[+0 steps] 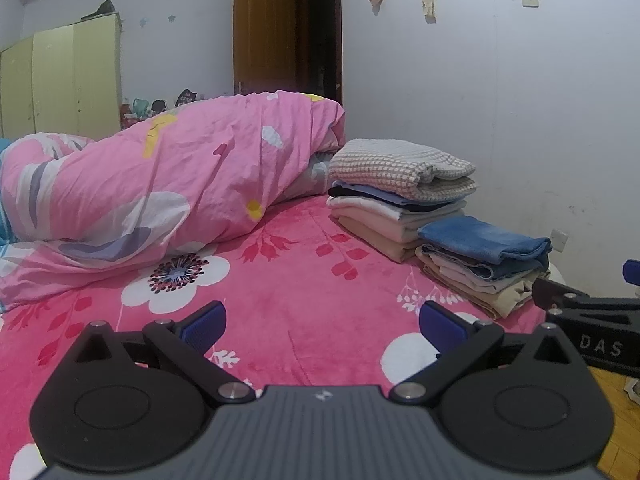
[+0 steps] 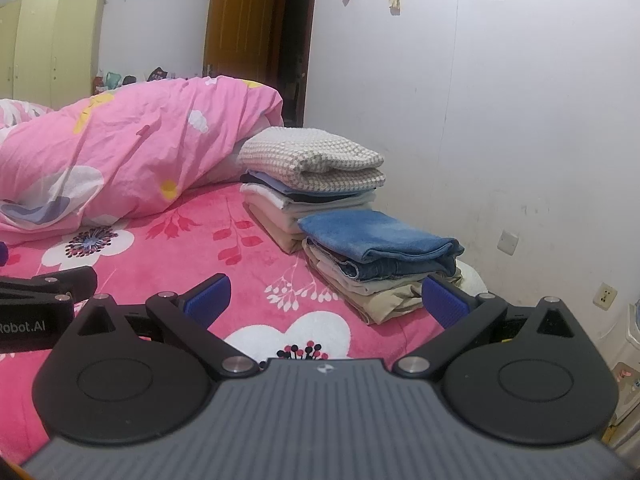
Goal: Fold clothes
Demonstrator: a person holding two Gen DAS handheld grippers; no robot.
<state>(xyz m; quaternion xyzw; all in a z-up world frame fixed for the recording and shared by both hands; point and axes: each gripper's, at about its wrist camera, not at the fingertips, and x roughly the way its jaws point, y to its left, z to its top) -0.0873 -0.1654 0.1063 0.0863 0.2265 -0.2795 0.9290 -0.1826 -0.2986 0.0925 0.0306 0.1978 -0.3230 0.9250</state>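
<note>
Two stacks of folded clothes sit on the pink flowered bed by the wall. The taller stack has a checked beige piece on top. The lower stack is topped by a blue towel. My left gripper hovers open over the bedspread, left of the lower stack, nothing between its blue pads. My right gripper is open too, empty, its right finger just in front of the lower stack. Each gripper shows at the edge of the other's view.
A crumpled pink duvet lies across the back of the bed. A white wall runs along the right side. Behind stand a yellow wardrobe and a brown open door. Wooden floor shows at lower right.
</note>
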